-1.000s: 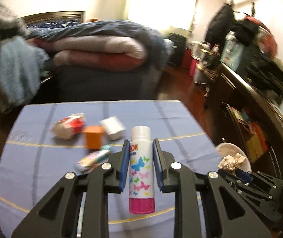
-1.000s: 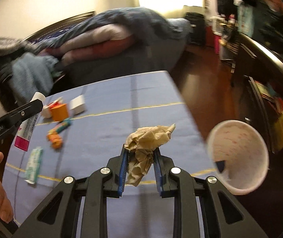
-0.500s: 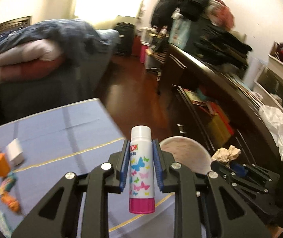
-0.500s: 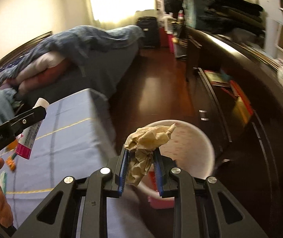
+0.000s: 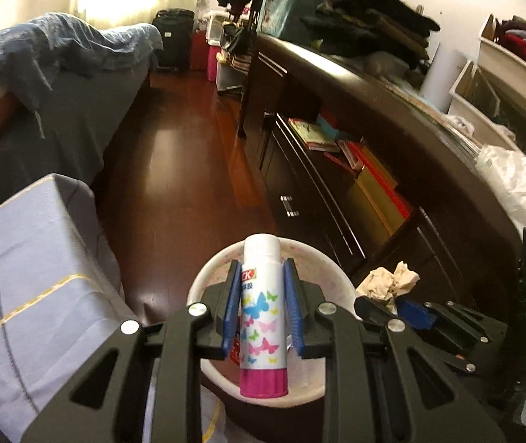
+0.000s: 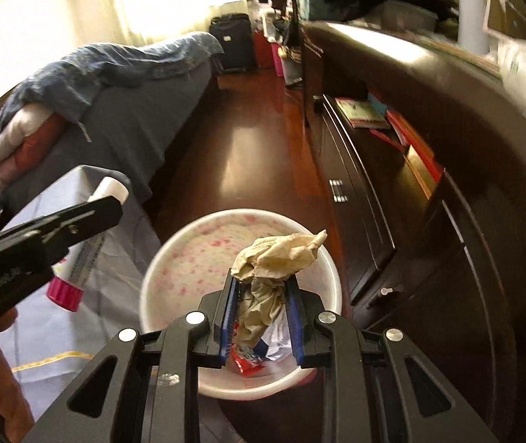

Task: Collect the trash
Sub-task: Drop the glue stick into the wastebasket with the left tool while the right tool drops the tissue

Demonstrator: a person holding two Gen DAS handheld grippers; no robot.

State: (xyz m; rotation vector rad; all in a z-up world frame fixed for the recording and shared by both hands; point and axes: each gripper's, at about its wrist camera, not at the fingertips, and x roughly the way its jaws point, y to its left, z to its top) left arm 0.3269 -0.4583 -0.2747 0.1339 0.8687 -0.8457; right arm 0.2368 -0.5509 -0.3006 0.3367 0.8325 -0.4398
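Note:
My left gripper [image 5: 261, 280] is shut on a white glue stick [image 5: 262, 317] with coloured butterflies and a pink base, held upright above the white, pink-speckled trash bin [image 5: 204, 284]. My right gripper [image 6: 261, 288] is shut on a crumpled beige paper wad [image 6: 274, 258] and hangs over the same bin [image 6: 189, 258], where red and white wrappers [image 6: 252, 360] lie inside. In the right wrist view the left gripper [image 6: 78, 221] with the glue stick [image 6: 82, 258] is at the left. The left wrist view catches the paper wad [image 5: 388, 280] and right gripper [image 5: 392, 304] at the right.
The bin stands on a dark wood floor [image 6: 233, 147] beside the blue-clothed table's corner [image 5: 41, 243]. A long dark cabinet [image 6: 429, 184] with books runs along the right. A bed with piled bedding [image 6: 115, 85] lies at the left. A person's hand [image 6: 1, 380] shows at lower left.
Both grippers have swung right, off the table and down over the bin, still holding the glue stick and the paper wad. The trash left on the table has dropped out of view.

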